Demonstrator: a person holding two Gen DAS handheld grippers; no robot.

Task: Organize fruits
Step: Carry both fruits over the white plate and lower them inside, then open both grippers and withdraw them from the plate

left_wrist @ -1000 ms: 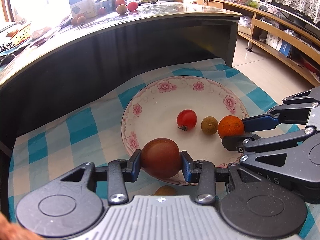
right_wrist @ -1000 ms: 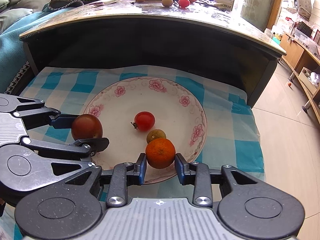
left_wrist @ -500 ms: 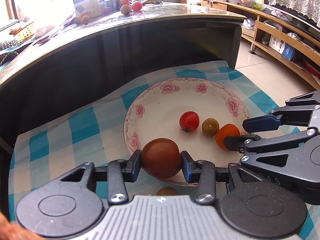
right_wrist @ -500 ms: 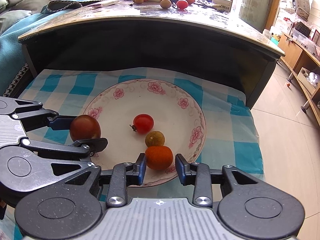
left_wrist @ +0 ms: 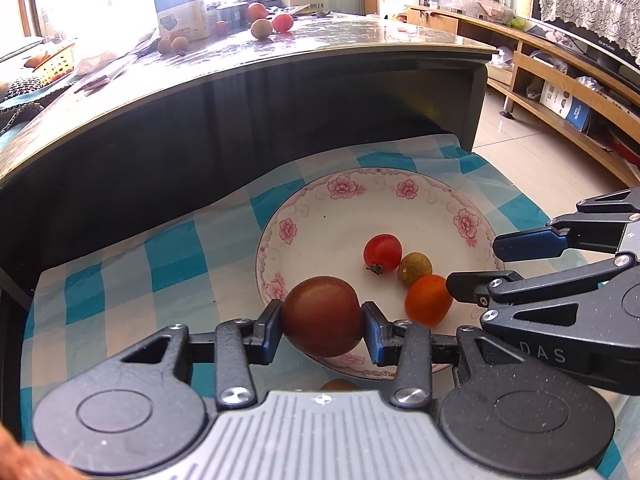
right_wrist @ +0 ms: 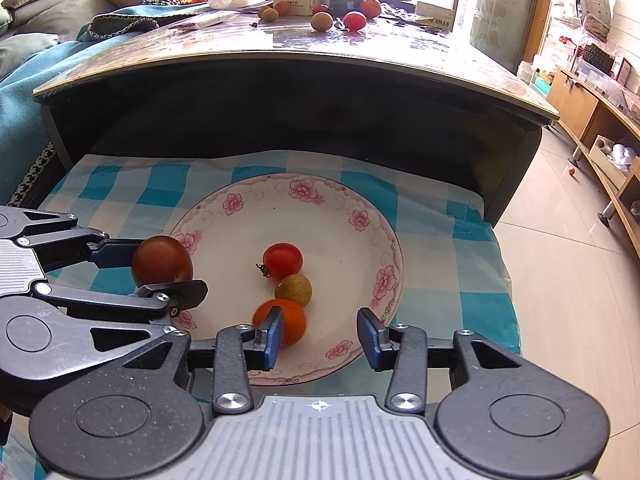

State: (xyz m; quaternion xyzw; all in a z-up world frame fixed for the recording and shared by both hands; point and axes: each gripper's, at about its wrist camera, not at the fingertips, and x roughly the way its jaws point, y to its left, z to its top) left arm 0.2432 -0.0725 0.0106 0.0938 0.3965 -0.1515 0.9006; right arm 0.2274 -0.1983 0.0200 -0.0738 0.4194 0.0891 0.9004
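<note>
A white plate with pink flowers lies on a blue checked cloth. In it lie a red cherry tomato, a small green-brown fruit and an orange fruit. My left gripper is shut on a dark brown-red fruit over the plate's near-left rim. My right gripper is open, with the orange fruit lying loose beside its left finger.
The checked cloth covers a low shelf under a glossy tabletop. Several loose fruits and a box sit on the tabletop. Another small fruit peeks out below the left gripper. Tiled floor lies right.
My right gripper has opened and let go of the orange fruit, which now rests on the plate. The left gripper keeps hold of the dark fruit.
</note>
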